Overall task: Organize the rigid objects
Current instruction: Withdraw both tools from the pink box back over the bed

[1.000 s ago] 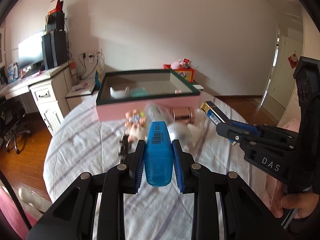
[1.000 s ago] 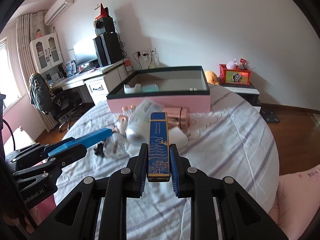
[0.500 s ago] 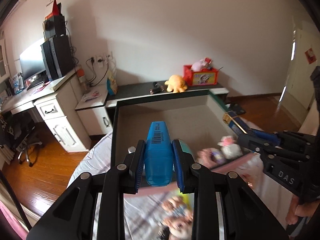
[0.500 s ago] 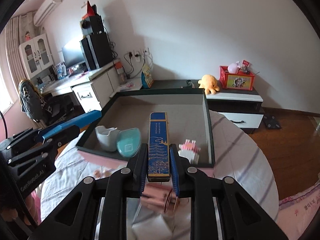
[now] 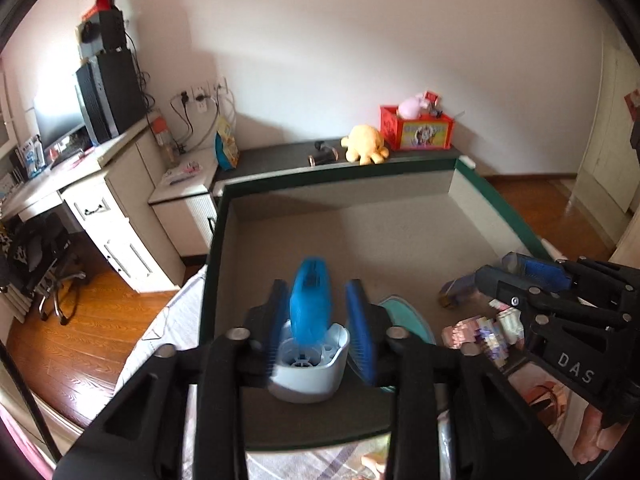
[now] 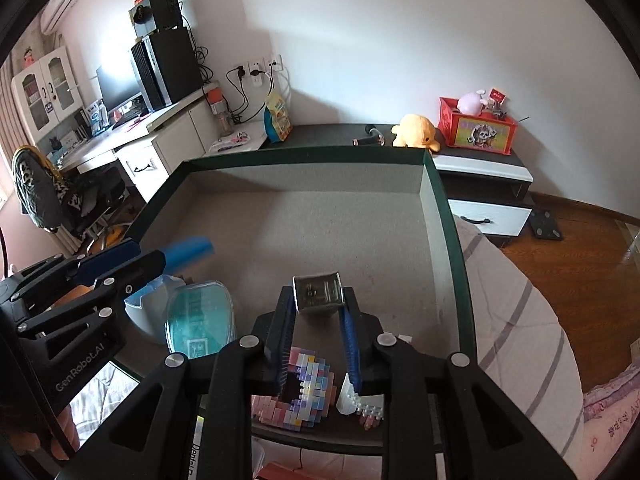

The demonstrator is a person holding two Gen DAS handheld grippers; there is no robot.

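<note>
Both grippers reach over a large open box with a dark green rim and grey floor. My left gripper has opened; the blue case stands blurred between the spread pads, touching neither, above a pale blue cup. My right gripper has its jaws wide around the blue-and-gold box, seen end-on and tipping down onto the box floor. In the box also lie a teal oval case and a pink block figure.
The box sits on a bed with a striped sheet. Behind it stand a black low cabinet with a yellow plush and a red box, and a white desk with a computer at left.
Both grippers have moved forward and down into the box and opened. The blue case and the blue-and-gold box have come loose from the pads and are dropping.
</note>
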